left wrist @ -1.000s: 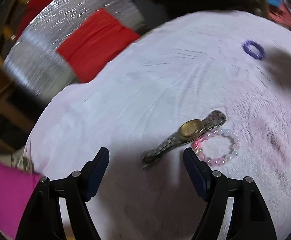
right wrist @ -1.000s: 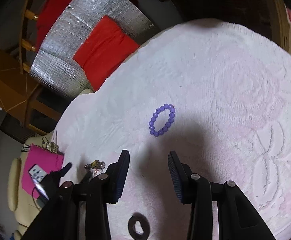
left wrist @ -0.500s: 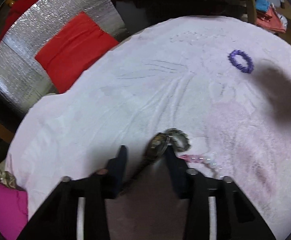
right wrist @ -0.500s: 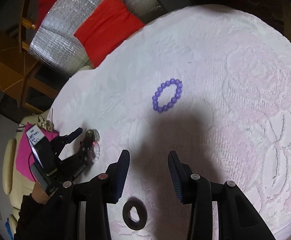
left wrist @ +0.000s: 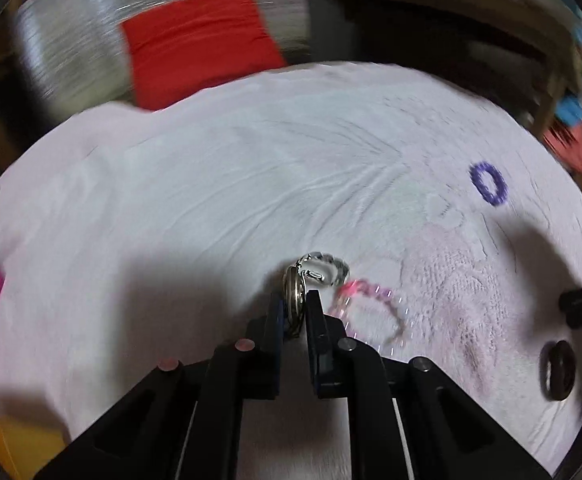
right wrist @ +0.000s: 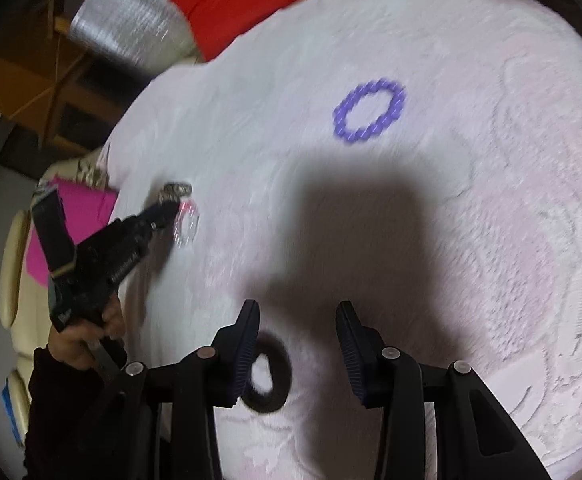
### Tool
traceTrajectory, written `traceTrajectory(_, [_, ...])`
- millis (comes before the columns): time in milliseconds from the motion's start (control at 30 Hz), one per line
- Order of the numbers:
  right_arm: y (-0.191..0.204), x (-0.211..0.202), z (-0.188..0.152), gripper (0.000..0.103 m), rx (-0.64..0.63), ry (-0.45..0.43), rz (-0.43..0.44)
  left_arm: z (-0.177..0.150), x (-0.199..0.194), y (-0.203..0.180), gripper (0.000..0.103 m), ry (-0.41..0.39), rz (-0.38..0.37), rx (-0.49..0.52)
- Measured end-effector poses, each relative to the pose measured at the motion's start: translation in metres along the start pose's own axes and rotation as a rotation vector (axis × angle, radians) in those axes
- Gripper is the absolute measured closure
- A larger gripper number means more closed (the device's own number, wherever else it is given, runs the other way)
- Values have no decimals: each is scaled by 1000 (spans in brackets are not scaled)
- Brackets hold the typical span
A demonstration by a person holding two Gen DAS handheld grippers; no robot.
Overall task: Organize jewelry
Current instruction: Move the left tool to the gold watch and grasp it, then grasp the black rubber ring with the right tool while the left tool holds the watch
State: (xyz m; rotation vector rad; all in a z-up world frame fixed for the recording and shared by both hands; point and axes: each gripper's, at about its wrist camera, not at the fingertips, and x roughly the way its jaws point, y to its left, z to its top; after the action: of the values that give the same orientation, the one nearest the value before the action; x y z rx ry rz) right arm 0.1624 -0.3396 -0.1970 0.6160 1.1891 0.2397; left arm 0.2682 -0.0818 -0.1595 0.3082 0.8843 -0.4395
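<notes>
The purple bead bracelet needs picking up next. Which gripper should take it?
Right. The right gripper is open, holds nothing, and faces the purple bead bracelet ahead. The left gripper has just closed on the watch, so it is occupied.

The watch (left wrist: pixel 295 294) sits between the tips of the left tool (left wrist: pixel 295 312) on the tabletop (left wrist: pixel 171 220), with a bead bracelet (left wrist: pixel 371 308) just to its right, another bead bracelet (left wrist: pixel 489 189) farther back on the right, and a ring (right wrist: pixel 269 376) near the right tool (right wrist: pixel 297 344).
</notes>
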Motion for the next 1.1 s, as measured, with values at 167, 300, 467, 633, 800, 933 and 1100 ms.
traceTrajectory(167, [6,3,-7,59,-44,8,-19,-34,-38,-6,92,-42,9,-117])
traceTrajectory(300, [18,7,-13,60,-107,9,-48,-52,-68,-14,92,-74,-29,-176])
traceTrajectory(467, [42,14,-26,63,-253,-1,-132,-75,-87,-27,92,-83,-63,-185])
traceTrajectory(633, [63,24,-45,92,-448,-55,-297,-82,-74,-26,92,-42,-54,-190])
traceTrajectory(800, [66,20,-40,94,-424,-114,-300,-85,-72,-27,92,-35,-48,-191])
traceTrajectory(933, [66,14,-26,94,-346,-171,-282,-86,-70,-28,92,-33,-53,-185])
traceTrajectory(1100, [61,20,-16,94,-290,-163,-305,-89,-59,-24,92,2,-71,-208])
